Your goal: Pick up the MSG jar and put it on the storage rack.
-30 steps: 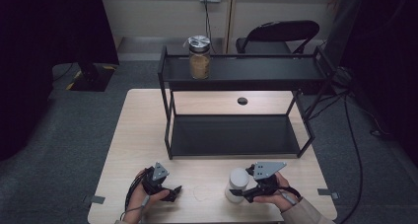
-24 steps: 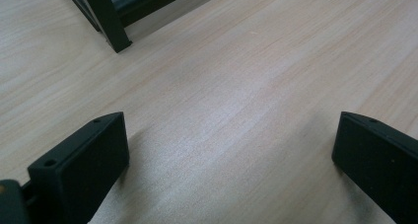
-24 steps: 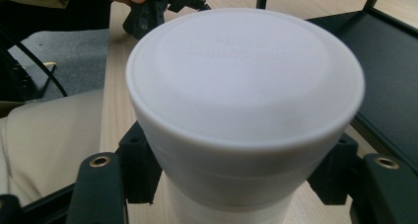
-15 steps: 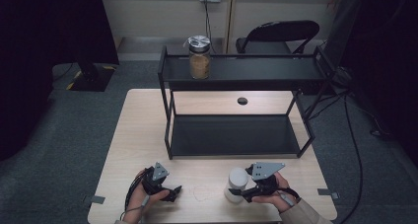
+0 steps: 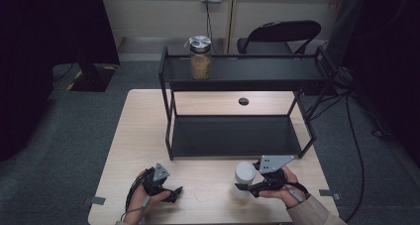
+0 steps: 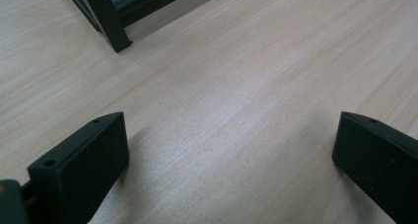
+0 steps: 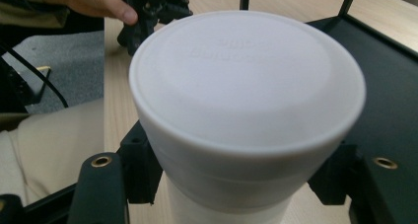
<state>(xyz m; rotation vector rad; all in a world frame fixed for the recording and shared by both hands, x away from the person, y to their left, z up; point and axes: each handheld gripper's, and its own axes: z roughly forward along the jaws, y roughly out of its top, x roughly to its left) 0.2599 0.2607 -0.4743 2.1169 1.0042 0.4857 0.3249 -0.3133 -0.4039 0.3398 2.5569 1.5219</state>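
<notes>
Wooden table, near edge: white jar upright, clamped in right gripper, black shelf just ahead of it; left gripper open, empty, farther away.

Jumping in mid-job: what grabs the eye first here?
The white lidded container clamped in the right gripper at the table's near edge. Behind it stands a black two-tier shelf, with a glass jar of tan contents on the top tier. The left gripper sits open over bare wood.
</notes>
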